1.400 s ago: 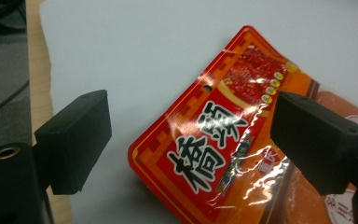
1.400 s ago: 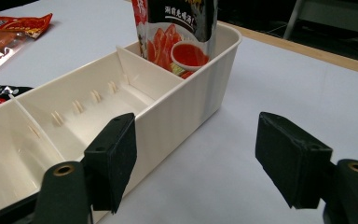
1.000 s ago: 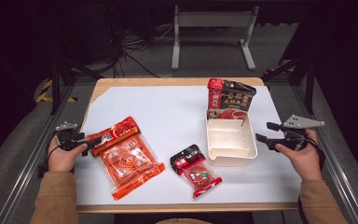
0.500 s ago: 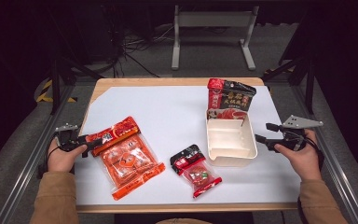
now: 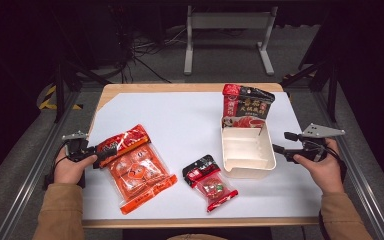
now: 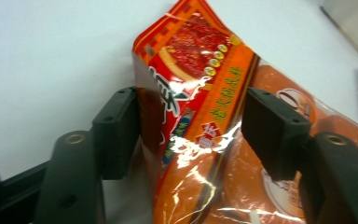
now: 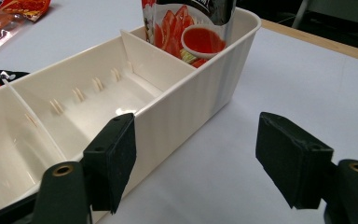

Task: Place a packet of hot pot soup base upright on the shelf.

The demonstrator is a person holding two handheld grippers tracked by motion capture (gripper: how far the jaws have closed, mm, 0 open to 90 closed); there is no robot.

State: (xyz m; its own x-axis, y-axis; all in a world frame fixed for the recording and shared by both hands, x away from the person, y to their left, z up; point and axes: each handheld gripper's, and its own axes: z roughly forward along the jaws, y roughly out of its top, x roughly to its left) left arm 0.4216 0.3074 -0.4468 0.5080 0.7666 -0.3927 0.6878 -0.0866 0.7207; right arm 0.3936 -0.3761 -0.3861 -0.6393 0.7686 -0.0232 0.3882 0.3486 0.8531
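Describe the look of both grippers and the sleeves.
Both sleeves are tan. Each gripper, left gripper and right gripper, has two black jaws with blocky pads and brass-coloured eyelets. A grey three-cornered plate tops the right one; black cables trail from both.

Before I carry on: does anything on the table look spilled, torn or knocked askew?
Nothing spilled or torn. The red-orange packet lies partly on top of the large orange packet, between the left gripper jaws, which have just been closing. The dark sauce packet stands upright in the bin's far compartment. The small packet lies flat, angled.
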